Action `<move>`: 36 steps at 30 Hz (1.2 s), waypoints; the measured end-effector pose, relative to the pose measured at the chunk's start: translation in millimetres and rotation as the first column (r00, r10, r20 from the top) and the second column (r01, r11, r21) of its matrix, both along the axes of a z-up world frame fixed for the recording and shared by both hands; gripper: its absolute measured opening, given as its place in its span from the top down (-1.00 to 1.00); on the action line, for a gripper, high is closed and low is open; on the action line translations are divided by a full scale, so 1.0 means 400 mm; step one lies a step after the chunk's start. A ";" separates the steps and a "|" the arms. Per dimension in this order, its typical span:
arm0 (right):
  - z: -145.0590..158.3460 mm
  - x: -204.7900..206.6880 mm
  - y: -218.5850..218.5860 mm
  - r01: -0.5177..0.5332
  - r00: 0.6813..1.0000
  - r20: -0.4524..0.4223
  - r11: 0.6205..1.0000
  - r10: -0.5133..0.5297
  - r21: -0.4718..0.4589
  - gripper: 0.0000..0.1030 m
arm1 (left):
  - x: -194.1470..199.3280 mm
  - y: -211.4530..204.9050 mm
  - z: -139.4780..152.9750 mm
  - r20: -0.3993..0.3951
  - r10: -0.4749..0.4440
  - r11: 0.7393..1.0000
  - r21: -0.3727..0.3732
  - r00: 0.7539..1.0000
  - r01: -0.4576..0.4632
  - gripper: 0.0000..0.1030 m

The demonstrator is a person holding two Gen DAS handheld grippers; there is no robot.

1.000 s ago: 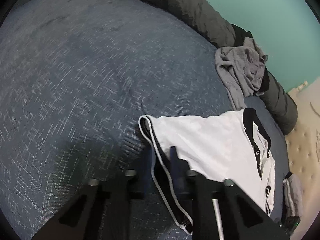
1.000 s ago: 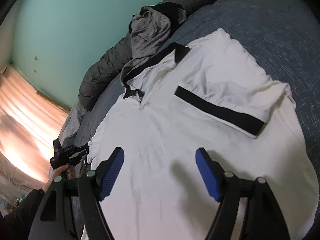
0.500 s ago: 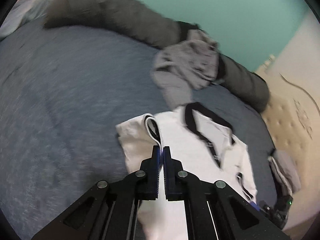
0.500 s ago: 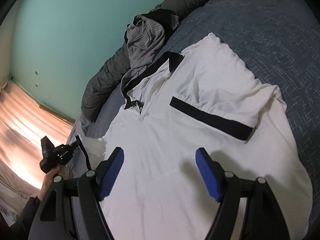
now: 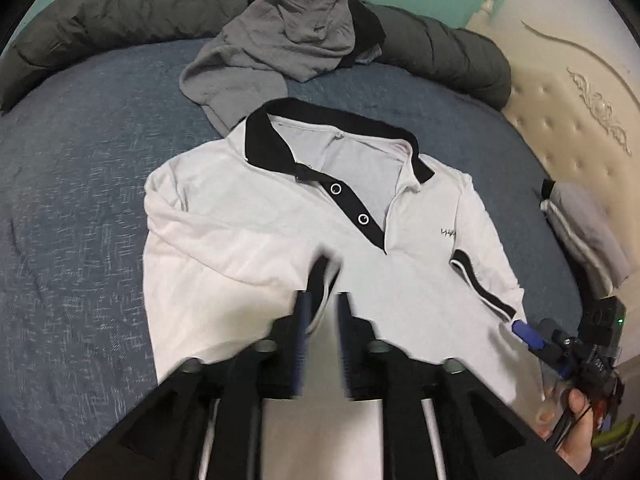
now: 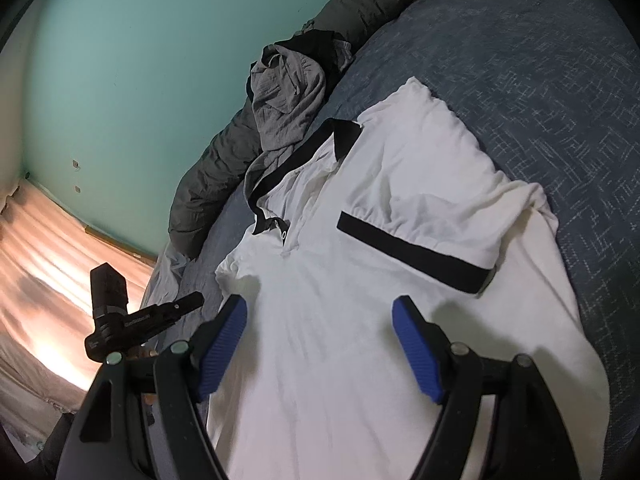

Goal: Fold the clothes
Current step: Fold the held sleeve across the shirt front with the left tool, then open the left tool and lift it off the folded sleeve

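Note:
A white polo shirt [image 5: 248, 232] with a black collar [image 5: 264, 136] lies face up on the blue bedspread [image 5: 80, 200]. Its left sleeve is folded across the chest. The black-banded cuff [image 5: 320, 272] shows blurred just past my left gripper [image 5: 322, 304], trailing into the gap between the fingers. The jaws are opening and the pads no longer press on it. The other sleeve [image 6: 416, 256] lies folded inward too, with its black band showing. My right gripper [image 6: 320, 320] hovers open over the shirt's lower body, nothing between its blue pads [image 6: 224, 336].
A crumpled grey garment [image 5: 280, 40] rests against a rolled dark duvet [image 5: 120, 12] at the bed's far edge. A folded stack of grey clothes [image 5: 588, 232] sits by the cream tufted headboard [image 5: 580, 140]. A hand [image 5: 576, 404] holds the right gripper.
My left gripper carried the sleeve cuff from the bedspread across onto the shirt's chest, and its jaws have parted from shut. The right gripper stayed where it was, open.

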State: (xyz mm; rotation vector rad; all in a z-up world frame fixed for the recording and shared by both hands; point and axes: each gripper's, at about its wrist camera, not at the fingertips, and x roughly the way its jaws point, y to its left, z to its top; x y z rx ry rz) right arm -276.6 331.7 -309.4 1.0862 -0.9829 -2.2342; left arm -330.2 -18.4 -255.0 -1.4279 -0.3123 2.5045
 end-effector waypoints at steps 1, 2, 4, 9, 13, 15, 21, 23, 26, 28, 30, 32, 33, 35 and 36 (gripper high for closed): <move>0.000 0.000 -0.001 -0.002 1.000 0.000 1.000 0.002 -0.001 -0.48 | 0.010 -0.007 0.010 -0.009 0.008 1.000 0.004 1.000 -0.008 0.29; 0.000 -0.001 -0.002 -0.003 1.000 0.001 1.000 0.003 -0.003 -0.49 | 0.020 -0.014 0.020 -0.018 0.015 1.000 0.008 1.000 -0.015 0.23; 0.003 0.000 -0.002 -0.005 1.000 -0.002 1.000 0.005 -0.004 -0.49 | 0.032 -0.034 0.034 -0.037 0.030 0.999 -0.017 0.999 -0.030 0.23; 0.005 0.002 -0.003 -0.004 1.000 -0.003 1.000 0.004 -0.004 -0.49 | 0.067 -0.124 -0.009 0.002 0.118 0.992 -0.043 0.993 -0.118 0.23; 0.006 0.003 -0.006 -0.006 1.000 -0.003 1.000 0.006 -0.003 -0.50 | 0.094 -0.179 -0.070 0.031 0.170 0.985 -0.036 0.985 -0.169 0.24; 0.003 0.003 -0.007 -0.008 1.000 -0.001 1.000 0.008 -0.004 -0.50 | 0.107 -0.197 -0.095 0.048 0.183 0.983 -0.013 0.982 -0.182 0.24; -0.005 0.002 -0.009 -0.008 1.000 0.012 1.000 0.008 -0.009 -0.50 | 0.143 -0.220 -0.123 0.061 0.193 0.981 0.016 0.979 -0.194 0.24; -0.006 0.002 -0.010 -0.009 1.000 0.014 1.000 0.010 -0.011 -0.50 | 0.154 -0.223 -0.126 0.060 0.188 0.982 0.016 0.980 -0.190 0.24; -0.007 0.002 -0.011 -0.011 1.000 0.016 1.000 0.012 -0.014 -0.50 | 0.169 -0.228 -0.136 0.067 0.190 0.981 0.019 0.980 -0.191 0.24; -0.008 0.003 -0.012 -0.013 1.000 0.017 1.000 0.013 -0.016 -0.50 | 0.176 -0.234 -0.144 0.071 0.191 0.981 0.016 0.979 -0.193 0.25; -0.008 0.003 -0.013 -0.014 1.000 0.019 1.000 0.014 -0.018 -0.51 | 0.175 -0.236 -0.156 0.082 0.186 0.982 0.003 0.979 -0.187 0.24; -0.009 0.003 -0.013 -0.015 1.000 0.021 1.000 0.015 -0.020 -0.51 | 0.172 -0.237 -0.167 0.089 0.179 0.984 -0.002 0.980 -0.179 0.27; -0.010 0.003 -0.012 -0.014 1.000 0.022 1.000 0.014 -0.021 -0.51 | 0.171 -0.236 -0.169 0.088 0.176 0.984 -0.001 0.981 -0.176 0.31; -0.011 0.002 -0.010 -0.011 1.000 0.025 1.000 0.012 -0.024 -0.51 | 0.168 -0.234 -0.174 0.088 0.168 0.986 -0.008 0.982 -0.168 0.81; -0.012 0.002 -0.010 -0.009 1.000 0.027 1.000 0.010 -0.025 -0.51 | 0.168 -0.232 -0.172 0.083 0.162 0.987 -0.025 0.983 -0.161 0.88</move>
